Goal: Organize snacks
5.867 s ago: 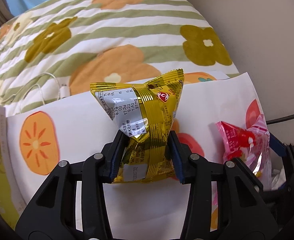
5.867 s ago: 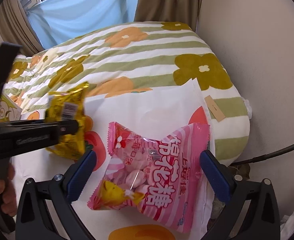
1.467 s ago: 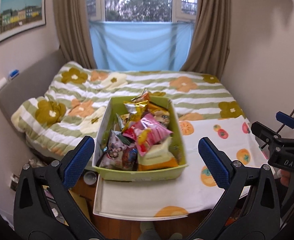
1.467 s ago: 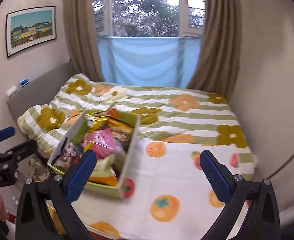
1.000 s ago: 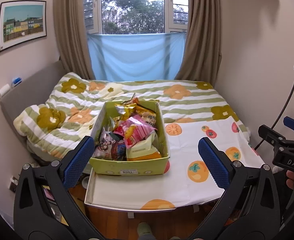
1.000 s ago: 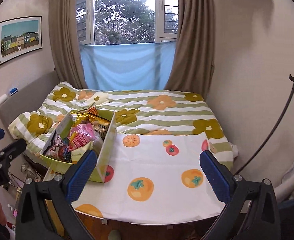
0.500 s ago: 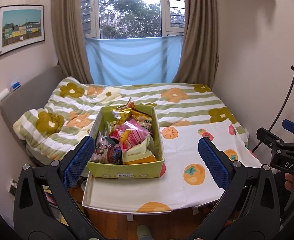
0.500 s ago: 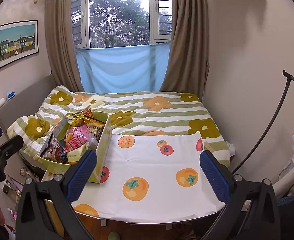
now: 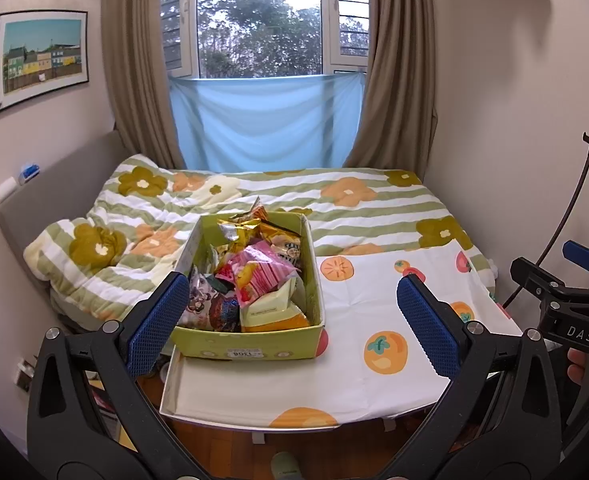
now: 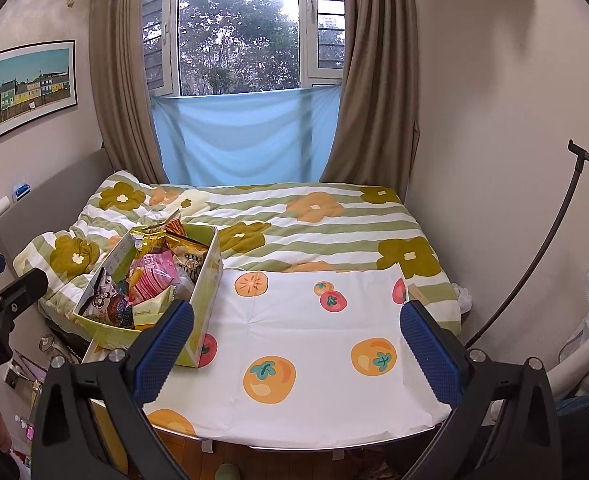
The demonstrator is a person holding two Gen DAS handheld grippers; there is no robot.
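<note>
We hold our left tongs [image 9: 294, 320] and right tongs [image 10: 296, 342] spread wide, nothing between them, raised above the counter [image 10: 294, 328] and its fruit-print cloth. The snacks [image 9: 254, 276] are piled inside the green box [image 9: 250, 348] at the counter's left end, beside the bed [image 9: 374, 208].

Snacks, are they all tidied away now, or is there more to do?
It looks nearly finished. The snacks are piled inside the green box, and no packets show on the fruit-print cloth beside it. Nothing is in hand: the left gripper and the right gripper are both open, empty and held back from the table. Nothing seems left to put away.
</note>
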